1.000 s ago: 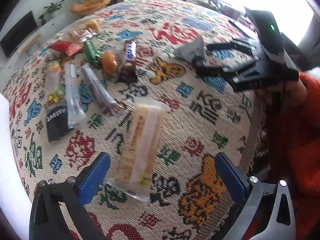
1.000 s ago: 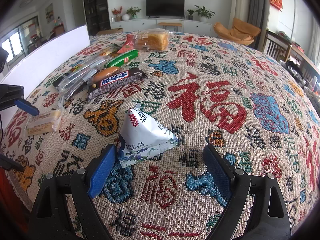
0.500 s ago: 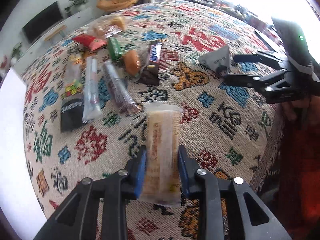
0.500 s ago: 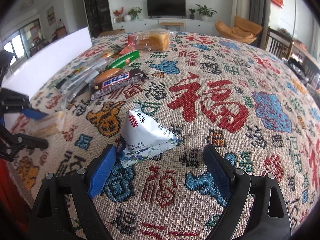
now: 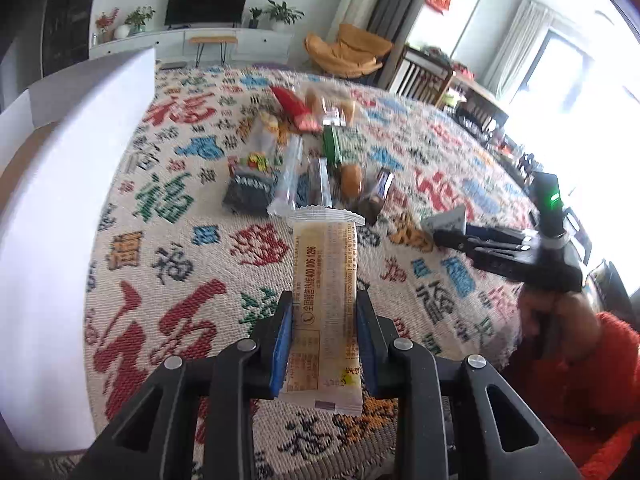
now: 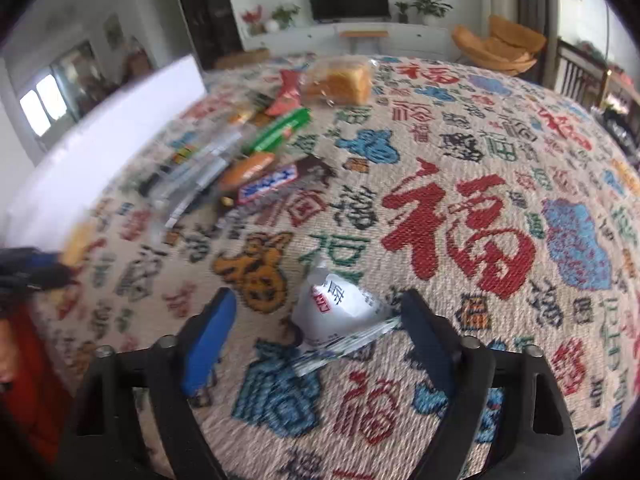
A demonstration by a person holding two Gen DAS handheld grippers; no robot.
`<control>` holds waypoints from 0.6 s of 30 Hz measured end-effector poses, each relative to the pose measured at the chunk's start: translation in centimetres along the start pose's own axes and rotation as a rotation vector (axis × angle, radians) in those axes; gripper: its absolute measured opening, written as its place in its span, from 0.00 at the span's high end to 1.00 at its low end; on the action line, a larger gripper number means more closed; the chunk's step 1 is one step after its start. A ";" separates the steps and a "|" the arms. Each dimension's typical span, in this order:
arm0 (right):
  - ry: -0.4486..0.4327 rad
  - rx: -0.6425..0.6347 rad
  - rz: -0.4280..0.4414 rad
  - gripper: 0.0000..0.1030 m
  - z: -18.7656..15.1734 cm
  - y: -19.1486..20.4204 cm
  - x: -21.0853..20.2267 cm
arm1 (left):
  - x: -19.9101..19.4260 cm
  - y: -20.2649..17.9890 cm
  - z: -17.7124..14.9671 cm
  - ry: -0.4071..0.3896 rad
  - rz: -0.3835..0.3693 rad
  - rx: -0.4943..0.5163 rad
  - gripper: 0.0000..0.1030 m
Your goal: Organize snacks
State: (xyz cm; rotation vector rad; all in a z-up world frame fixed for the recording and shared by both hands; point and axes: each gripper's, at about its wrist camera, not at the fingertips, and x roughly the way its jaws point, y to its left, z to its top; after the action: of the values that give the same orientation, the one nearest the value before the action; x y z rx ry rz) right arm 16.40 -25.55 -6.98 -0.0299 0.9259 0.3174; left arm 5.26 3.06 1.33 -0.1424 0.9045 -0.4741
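Note:
My left gripper [image 5: 325, 334] is shut on a long yellow wafer packet [image 5: 326, 280] and holds it lifted above the patterned tablecloth [image 5: 168, 280]. A row of snacks [image 5: 304, 168] lies further back: a black pack, clear sticks, a green bar, a bun, a chocolate bar. My right gripper [image 6: 320, 328] is open, with its fingers on either side of a white triangular packet [image 6: 336, 308] that lies on the cloth. The right gripper also shows in the left wrist view [image 5: 492, 246], beside that packet [image 5: 448, 220].
A white box [image 5: 52, 240] stands at the left of the table; it shows in the right wrist view too [image 6: 100, 148]. A bagged bread [image 6: 340, 80] and a red packet [image 6: 286, 94] lie at the far end. The table edge is close in front.
My left gripper closed on the yellow wafer packet and lifted it off the cloth, turning toward the white box. My right gripper moved forward so the white packet sits between its fingers.

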 end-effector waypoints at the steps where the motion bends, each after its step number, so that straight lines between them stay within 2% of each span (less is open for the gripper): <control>1: 0.005 0.011 -0.020 0.55 0.0 -0.2 0.2 | -0.8 0.2 0.2 -0.017 -0.003 -0.011 0.72; 4: -0.028 0.068 0.023 0.67 0.0 -0.9 -0.8 | -3.7 0.8 0.6 -0.084 -0.027 -0.045 0.72; 8: -0.043 0.083 0.040 0.68 0.7 -1.1 -2.3 | -6.0 1.5 1.3 -0.142 -0.042 -0.082 0.72; 11: -0.058 0.119 0.084 0.68 1.4 -1.5 -3.1 | -7.7 2.5 1.8 -0.175 -0.059 -0.114 0.72; 14: -0.098 0.152 0.166 0.68 2.7 -0.7 -4.9 | -10.8 4.2 2.6 -0.232 -0.048 -0.136 0.72; 16: -0.135 0.153 0.269 0.68 4.8 1.3 -6.4 | -13.0 5.9 3.3 -0.271 -0.023 -0.155 0.72; 18: -0.160 0.131 0.382 0.67 7.5 4.6 -7.4 | -15.5 8.3 4.2 -0.307 0.046 -0.180 0.72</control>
State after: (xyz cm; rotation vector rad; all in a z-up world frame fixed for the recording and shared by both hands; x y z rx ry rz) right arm 16.82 -21.87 3.93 0.2919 0.7883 0.6031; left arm 3.31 17.14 12.47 -0.3483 0.6461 -0.3166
